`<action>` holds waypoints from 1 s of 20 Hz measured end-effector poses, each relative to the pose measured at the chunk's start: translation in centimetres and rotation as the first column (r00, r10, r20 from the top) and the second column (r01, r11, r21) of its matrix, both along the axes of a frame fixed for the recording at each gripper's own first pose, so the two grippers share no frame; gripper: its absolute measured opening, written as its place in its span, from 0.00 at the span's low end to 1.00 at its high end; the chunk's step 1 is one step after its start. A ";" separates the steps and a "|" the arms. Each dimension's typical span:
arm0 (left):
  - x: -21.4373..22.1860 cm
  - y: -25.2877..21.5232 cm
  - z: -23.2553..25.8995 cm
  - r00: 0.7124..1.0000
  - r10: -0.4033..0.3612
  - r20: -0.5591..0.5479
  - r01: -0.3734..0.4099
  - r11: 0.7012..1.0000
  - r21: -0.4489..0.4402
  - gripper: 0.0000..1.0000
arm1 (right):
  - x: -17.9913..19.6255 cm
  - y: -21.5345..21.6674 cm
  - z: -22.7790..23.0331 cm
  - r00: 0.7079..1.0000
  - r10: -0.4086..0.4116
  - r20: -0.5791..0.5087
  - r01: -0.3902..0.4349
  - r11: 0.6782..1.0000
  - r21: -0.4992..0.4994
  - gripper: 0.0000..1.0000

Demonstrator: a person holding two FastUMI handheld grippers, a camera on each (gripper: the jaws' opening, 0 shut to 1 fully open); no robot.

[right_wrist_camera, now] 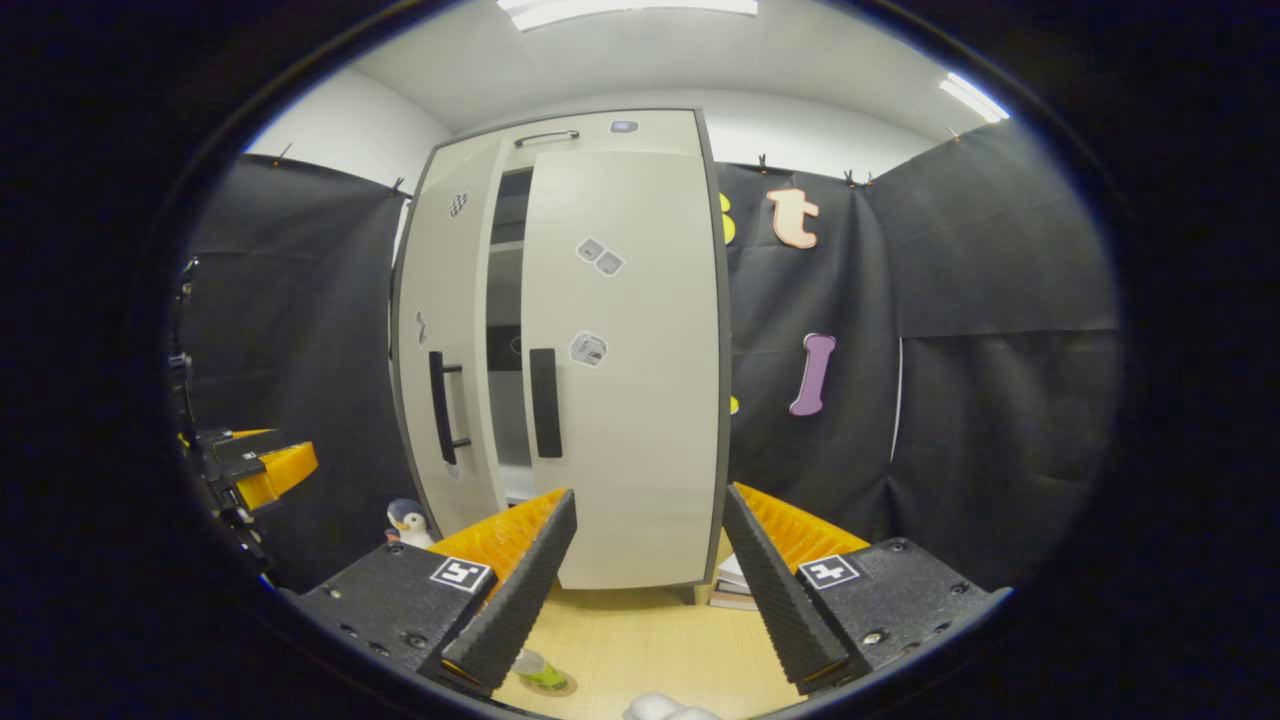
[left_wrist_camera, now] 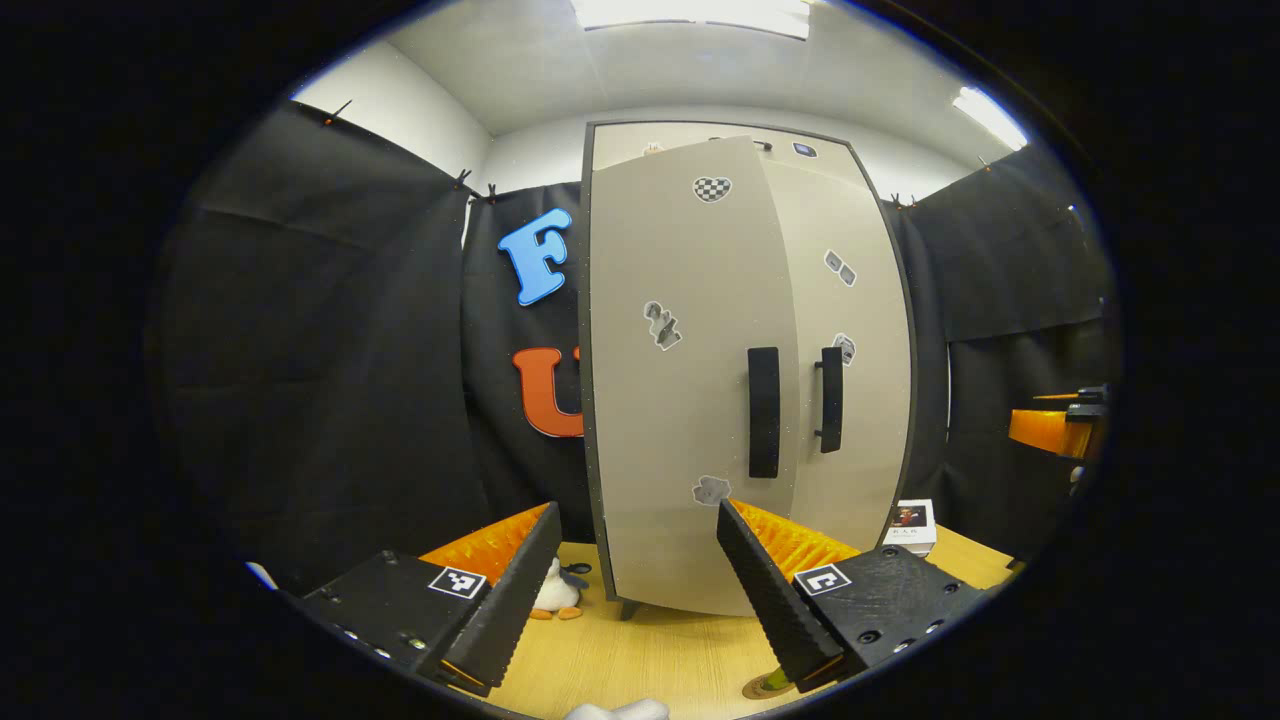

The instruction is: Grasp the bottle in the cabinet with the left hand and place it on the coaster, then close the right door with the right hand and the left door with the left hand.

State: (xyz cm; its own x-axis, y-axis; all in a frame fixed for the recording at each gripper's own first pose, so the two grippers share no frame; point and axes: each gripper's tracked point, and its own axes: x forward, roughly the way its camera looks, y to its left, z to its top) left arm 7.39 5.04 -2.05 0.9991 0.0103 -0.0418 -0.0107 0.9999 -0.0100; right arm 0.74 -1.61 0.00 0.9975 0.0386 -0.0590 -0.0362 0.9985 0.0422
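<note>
beside the cabinet (left_wrist_camera: pixel 740 380), a penguin toy (right_wrist_camera: pixel 407 522) and stacked books (right_wrist_camera: pixel 735 585)

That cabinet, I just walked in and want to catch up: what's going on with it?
A person holds a gripper in each hand before the cabinet. The bottle already stands on the coaster on the table. The right door looks closed; the left door is ajar, showing a gap. The left gripper and right gripper are open, touching nothing.
</note>
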 end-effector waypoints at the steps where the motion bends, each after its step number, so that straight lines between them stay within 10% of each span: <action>1: -0.3 0.1 -0.3 1.000 0.012 -0.006 -0.012 1.000 -0.007 0.96 | -0.1 0.0 -0.1 1.000 0.001 -0.003 -0.001 1.000 -0.006 0.97; 20: -1.2 -0.7 -2.2 0.999 0.005 -0.052 -0.006 1.000 -0.010 0.96 | -0.9 2.0 -2.6 1.000 -0.012 -0.020 0.011 0.999 -0.039 0.97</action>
